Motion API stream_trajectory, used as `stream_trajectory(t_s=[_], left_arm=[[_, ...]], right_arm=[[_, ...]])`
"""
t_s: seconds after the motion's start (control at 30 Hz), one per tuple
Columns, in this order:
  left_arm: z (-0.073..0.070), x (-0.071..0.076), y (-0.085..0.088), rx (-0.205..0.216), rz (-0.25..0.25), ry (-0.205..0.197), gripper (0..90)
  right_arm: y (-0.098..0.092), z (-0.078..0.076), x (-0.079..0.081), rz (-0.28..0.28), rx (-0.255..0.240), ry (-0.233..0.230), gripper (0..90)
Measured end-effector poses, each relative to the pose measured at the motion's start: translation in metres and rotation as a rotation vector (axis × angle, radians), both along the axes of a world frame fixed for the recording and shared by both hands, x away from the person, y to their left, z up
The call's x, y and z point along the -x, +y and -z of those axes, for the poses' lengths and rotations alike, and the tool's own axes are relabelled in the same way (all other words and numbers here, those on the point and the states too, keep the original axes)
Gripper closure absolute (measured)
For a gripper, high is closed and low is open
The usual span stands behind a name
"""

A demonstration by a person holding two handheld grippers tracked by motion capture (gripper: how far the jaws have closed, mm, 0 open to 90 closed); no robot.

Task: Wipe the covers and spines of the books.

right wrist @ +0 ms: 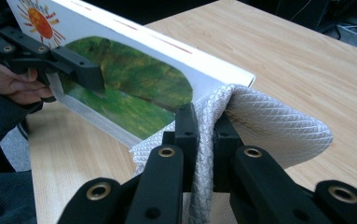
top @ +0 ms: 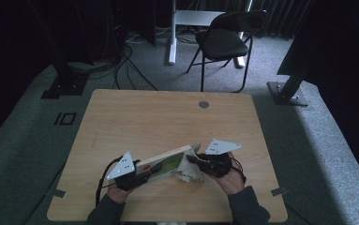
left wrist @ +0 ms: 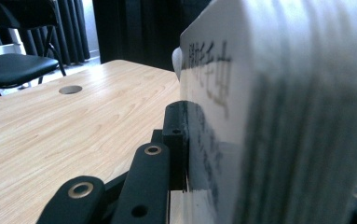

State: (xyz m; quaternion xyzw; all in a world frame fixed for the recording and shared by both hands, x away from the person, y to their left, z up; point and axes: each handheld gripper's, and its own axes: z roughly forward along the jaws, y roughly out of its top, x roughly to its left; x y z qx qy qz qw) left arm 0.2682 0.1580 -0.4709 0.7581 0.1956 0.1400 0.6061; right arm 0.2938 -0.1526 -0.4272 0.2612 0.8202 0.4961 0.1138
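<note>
A thick book [top: 167, 161] with a white cover and a green picture is held tilted above the wooden table [top: 168, 117], near its front edge. My left gripper [top: 143, 172] is shut on the book's left end. In the left gripper view the book [left wrist: 269, 93] stands between the jaws, with one pad [left wrist: 176, 140] pressed flat on its cover. My right gripper [top: 195, 160] is shut on a white woven cloth [top: 189, 172], and the cloth [right wrist: 269, 121] is draped over the book's [right wrist: 134, 88] right corner. The left gripper [right wrist: 80, 70] shows clamped on the cover.
A round cable hole [top: 204, 104] sits near the table's far edge. Behind the table stand a black folding chair [top: 224, 40] and a white desk leg [top: 172, 33]. Cables and dark stand bases [top: 64, 86] lie on the grey carpet.
</note>
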Motion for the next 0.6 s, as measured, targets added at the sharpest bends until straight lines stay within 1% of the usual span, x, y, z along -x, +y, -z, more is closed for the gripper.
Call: stream_trajectory(t_s=[0.23,0.6], left_arm=[[0.0003,0.0001,-0.0004,-0.002,0.001,0.002,78.0],[0.0002,0.0003,-0.0007,-0.005,0.003,0.0,78.0]], right_arm=[[0.0004,-0.0043,0.0012,0.001,0.0,-0.013,85.1],[0.0085,-0.0063,0.0044,-0.024,0.005,-0.021,85.1]])
